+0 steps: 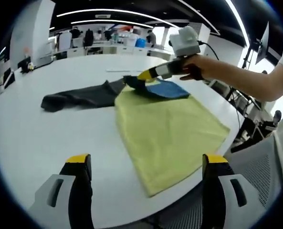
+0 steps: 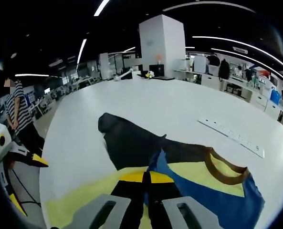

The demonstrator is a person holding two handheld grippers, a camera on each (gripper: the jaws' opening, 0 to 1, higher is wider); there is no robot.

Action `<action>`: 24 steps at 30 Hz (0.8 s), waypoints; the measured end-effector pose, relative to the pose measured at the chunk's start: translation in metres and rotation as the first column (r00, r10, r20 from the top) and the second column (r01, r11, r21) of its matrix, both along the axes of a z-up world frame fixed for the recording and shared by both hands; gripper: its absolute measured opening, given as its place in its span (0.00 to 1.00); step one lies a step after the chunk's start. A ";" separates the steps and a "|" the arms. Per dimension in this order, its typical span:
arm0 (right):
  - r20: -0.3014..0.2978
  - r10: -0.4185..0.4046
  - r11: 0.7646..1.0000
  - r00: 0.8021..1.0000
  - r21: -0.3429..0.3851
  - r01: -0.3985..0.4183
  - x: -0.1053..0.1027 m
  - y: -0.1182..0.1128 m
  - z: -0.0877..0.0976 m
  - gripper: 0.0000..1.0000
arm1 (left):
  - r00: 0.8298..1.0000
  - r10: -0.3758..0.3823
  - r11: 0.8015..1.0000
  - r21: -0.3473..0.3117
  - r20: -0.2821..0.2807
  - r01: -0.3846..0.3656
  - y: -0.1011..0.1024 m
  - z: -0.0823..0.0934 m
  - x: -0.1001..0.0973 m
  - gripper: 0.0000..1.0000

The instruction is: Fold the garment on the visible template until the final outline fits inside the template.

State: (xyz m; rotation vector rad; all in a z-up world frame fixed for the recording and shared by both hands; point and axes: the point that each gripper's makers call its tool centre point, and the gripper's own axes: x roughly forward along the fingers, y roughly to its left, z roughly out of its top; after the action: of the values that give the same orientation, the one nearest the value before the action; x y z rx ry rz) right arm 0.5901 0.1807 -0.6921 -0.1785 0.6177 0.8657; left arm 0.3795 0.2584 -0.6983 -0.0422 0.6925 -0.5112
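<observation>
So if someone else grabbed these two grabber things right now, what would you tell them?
Right gripper: shut on the garment, pinching the fabric at its blue part, over the far edge of the yellow template.
Left gripper: open, holding nothing, above the near table edge.
Done: part of the garment lies on the template.
Left: a dark sleeve stretches off the template across the table; fold it in until the whole outline fits.

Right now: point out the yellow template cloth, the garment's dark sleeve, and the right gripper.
yellow template cloth (image 1: 170, 138), left gripper view, middle of the cloth.
dark sleeve (image 1: 79, 99), left gripper view, middle of the outstretched sleeve.
right gripper (image 1: 142, 76), left gripper view, yellow tips at the garment.
</observation>
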 end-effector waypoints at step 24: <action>-0.082 0.007 1.000 0.997 0.012 -0.006 -0.020 0.006 -0.034 0.42 | 1.000 0.008 1.000 -0.005 0.017 -0.008 0.003 0.000 0.005 0.94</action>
State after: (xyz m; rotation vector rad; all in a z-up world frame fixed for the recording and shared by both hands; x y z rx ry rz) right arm 0.5700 0.1872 -0.7257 -0.1349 0.6891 0.8859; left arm 0.3842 0.2618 -0.6985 -0.0453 0.6737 -0.5051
